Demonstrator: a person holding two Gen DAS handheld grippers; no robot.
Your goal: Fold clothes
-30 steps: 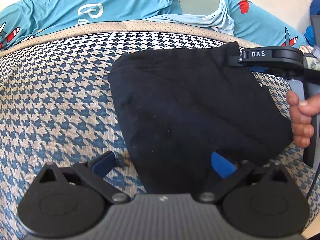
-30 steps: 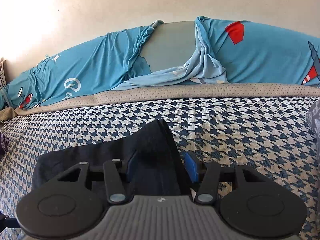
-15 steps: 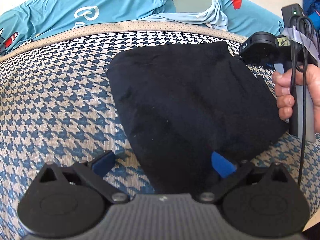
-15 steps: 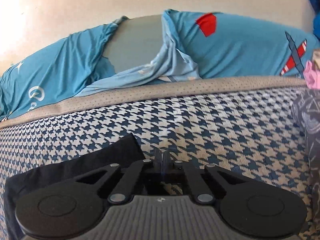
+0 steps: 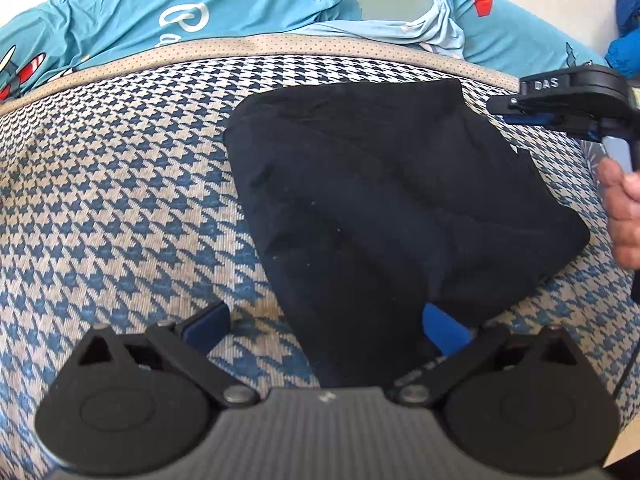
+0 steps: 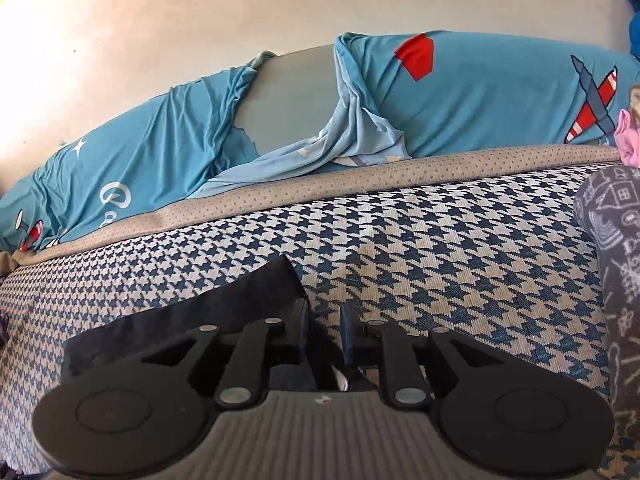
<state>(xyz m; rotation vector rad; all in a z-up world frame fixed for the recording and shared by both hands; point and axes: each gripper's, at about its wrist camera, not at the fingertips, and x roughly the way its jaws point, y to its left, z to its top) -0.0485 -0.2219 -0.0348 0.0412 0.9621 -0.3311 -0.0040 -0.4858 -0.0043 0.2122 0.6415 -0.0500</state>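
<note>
- Nearest in the left wrist view, the left gripper (image 5: 326, 322) stands with its jaws wide apart; the near corner of the black garment (image 5: 392, 200) lies between the blue pads (image 5: 444, 330), which do not press on it.
- The lowest edge of that corner runs under the gripper's body — hidden there.
- The black garment lies folded and flat on the bed (image 5: 120, 200), on its blue-and-beige houndstooth cover, with creases running across the top layer.
- At the garment's far right corner the right gripper (image 5: 520, 114) shows side-on, pointing toward the cloth; the hand (image 5: 624, 216) that carries it is cut off by the picture's right edge.
- In the right wrist view, the right gripper (image 6: 324, 330) has its jaws a narrow gap apart, having just been opening; only houndstooth shows between the pads, and the garment's far corner (image 6: 240, 300) lies just left of the left pad. Whether that pad touches the cloth I cannot tell.
- At the right edge, a dark grey cloth with white doodle print (image 6: 612, 260) is cut off — its shape cannot be made out.
- A beige dotted border (image 6: 360, 178) runs along the far side of the houndstooth cover.
- Farthest, a blue printed sheet (image 6: 480, 92) drapes over a grey headboard (image 6: 288, 100) against a pale wall (image 6: 280, 8).
- No container shows in either view.
</note>
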